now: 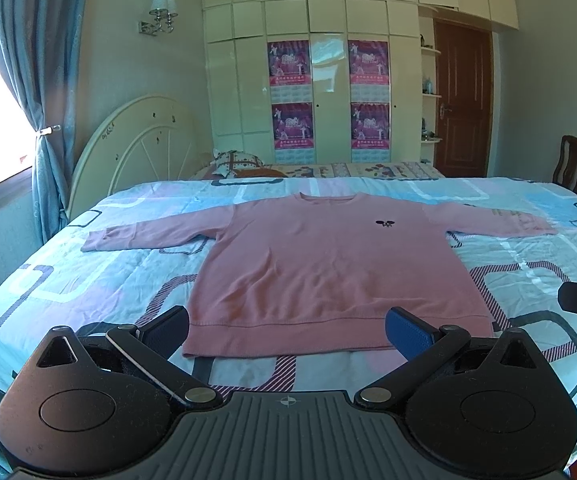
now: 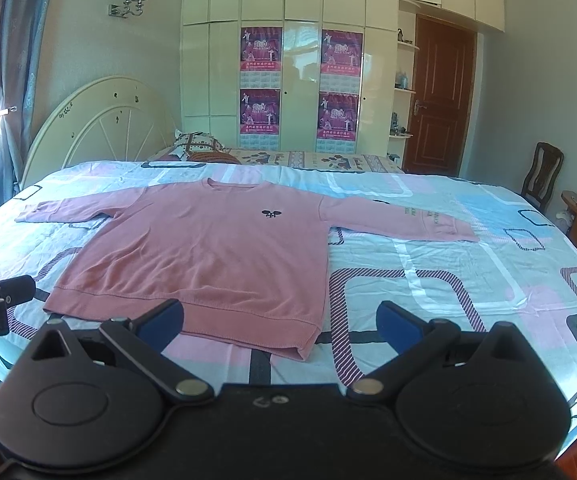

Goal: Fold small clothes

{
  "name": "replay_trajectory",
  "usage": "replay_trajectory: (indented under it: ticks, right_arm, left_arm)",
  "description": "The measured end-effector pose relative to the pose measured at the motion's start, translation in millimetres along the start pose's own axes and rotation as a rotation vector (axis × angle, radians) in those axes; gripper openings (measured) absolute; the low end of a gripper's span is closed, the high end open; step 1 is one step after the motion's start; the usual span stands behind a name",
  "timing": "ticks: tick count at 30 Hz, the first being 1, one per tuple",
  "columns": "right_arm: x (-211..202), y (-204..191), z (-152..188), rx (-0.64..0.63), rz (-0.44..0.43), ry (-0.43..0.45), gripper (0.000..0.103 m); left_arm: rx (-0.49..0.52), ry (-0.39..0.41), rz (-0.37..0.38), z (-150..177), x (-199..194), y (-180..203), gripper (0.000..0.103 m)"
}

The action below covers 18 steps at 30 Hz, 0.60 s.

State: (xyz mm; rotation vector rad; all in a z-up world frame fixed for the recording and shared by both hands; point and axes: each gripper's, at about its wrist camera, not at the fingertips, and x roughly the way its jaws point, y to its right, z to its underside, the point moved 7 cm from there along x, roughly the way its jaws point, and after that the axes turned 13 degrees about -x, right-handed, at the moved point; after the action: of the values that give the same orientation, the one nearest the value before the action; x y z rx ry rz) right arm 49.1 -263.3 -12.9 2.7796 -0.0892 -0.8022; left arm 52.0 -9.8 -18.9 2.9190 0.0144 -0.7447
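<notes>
Pink sweater lies flat, front up, on the bed, both sleeves spread wide, hem nearest the tools. Left tool and right tool hover before the hem, jaws spread, holding nothing. Folding appears not yet begun; the next move likely calls for pinching a sleeve or side edge.
</notes>
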Motion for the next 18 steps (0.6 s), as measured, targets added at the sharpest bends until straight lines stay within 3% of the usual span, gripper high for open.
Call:
replay_trajectory:
  ticks: [18]
  right_arm:
    - [-2.3, 3.0, -2.7, 0.002, -0.003, 0.005, 0.103]
  left_arm:
    - [-0.002, 0.003, -0.004, -0.5, 0.2, -0.1, 0.103]
